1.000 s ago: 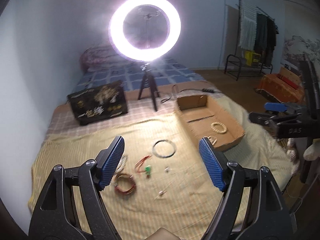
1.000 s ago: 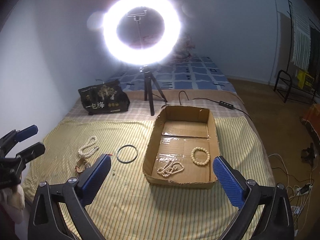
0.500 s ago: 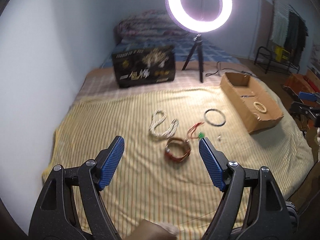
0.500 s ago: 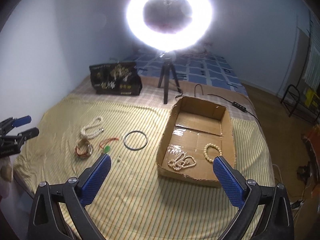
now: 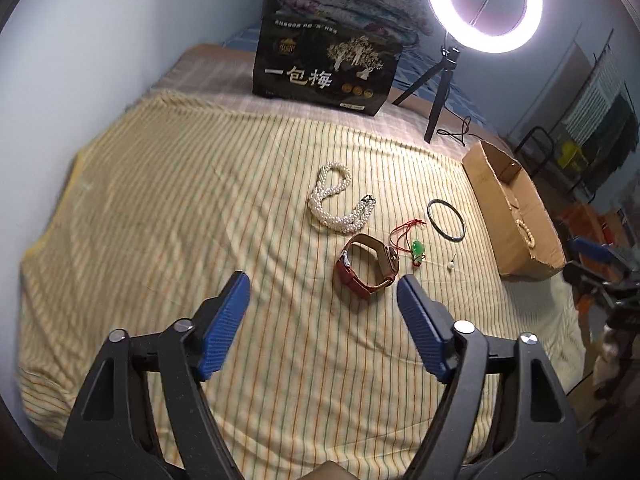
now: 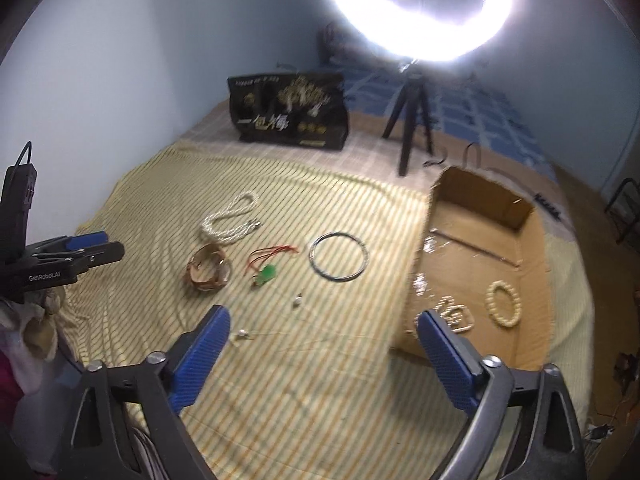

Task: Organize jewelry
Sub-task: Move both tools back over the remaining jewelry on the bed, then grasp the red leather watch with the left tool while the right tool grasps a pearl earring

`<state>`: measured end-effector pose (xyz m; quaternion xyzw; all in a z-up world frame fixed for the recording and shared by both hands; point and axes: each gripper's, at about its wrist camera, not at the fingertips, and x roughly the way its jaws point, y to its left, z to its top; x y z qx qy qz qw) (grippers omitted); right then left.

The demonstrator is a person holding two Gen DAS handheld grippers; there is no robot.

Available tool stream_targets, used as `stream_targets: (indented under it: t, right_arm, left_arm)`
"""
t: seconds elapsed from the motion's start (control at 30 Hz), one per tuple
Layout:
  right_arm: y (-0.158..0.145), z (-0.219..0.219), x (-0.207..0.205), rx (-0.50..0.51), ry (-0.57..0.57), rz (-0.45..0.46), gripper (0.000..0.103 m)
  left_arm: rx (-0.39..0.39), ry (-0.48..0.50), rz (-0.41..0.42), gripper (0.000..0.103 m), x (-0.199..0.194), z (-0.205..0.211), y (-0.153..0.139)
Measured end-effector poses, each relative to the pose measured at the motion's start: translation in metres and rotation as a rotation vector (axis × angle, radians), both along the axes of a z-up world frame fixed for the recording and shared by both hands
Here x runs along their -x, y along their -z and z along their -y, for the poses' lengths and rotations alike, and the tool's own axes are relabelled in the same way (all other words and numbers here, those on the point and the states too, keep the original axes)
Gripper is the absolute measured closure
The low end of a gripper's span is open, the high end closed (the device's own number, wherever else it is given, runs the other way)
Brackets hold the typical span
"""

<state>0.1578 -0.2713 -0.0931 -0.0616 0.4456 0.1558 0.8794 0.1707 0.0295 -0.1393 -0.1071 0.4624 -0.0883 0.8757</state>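
L gripper (image 5: 322,294) hovers over the striped yellow bedsheet (image 5: 180,216), blue pads spread wide, nothing btwn them. Seen from the R wrist cam it sits at far left edge (image 6: 94,246), fingers apart there too.

Going L to R across the sheet, L wrist view: white pearl necklace (image 5: 334,204) lies coiled, approx mid-bed. Just below-right of it, a brown leather watch (image 5: 366,266) stands on its strap loop, close in front of the L gripper's right pad. Next, a green pendant on red cord (image 5: 416,248), just beside the watch. Then a thin black bangle (image 5: 446,220) flat on the sheet, and a tiny pearl earring (image 5: 451,265) near it. Farther R, an open cardboard box (image 5: 520,232) w/ a cream bead bracelet (image 5: 525,234) showing over its wall.

R gripper (image 6: 322,354) also wide open, empty, above the sheet near the box's front corner. In its view the box (image 6: 480,200) holds the bead bracelet (image 6: 503,304) plus a 2nd pearl piece (image 6: 454,314) beside it, partly behind the right pad. Another small pearl item (image 6: 242,335) lies by the left pad; view is blurry, can't tell what exactly.

Back of bed: black printed gift bag (image 5: 324,70), ring light on tripod (image 5: 482,4).
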Motion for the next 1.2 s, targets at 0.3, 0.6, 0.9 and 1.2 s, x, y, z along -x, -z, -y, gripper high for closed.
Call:
stream_targets:
  t: [0.3, 0.6, 0.9, 1.2]
  right_arm:
    - [0.05, -0.029, -0.017, -0.009, -0.054, -0.123, 0.038]
    - [0.081, -0.04, -0.03, 0.01, -0.06, -0.166, 0.055]
    - [0.094, -0.043, -0.042, -0.004, -0.05, -0.19, 0.064]
    - [0.104, -0.043, -0.059, -0.019, -0.032, -0.205, 0.071]
  left_arm:
    - [0.025, 0.041, -0.056, 0.049, -0.012, 0.013, 0.025]
    - [0.063, 0.039, -0.102, 0.058, -0.032, 0.027, 0.046]
    - [0.077, 0.03, -0.149, 0.065, -0.048, 0.032, 0.067]
    - [0.075, 0.027, -0.168, 0.07, -0.058, 0.037, 0.078]
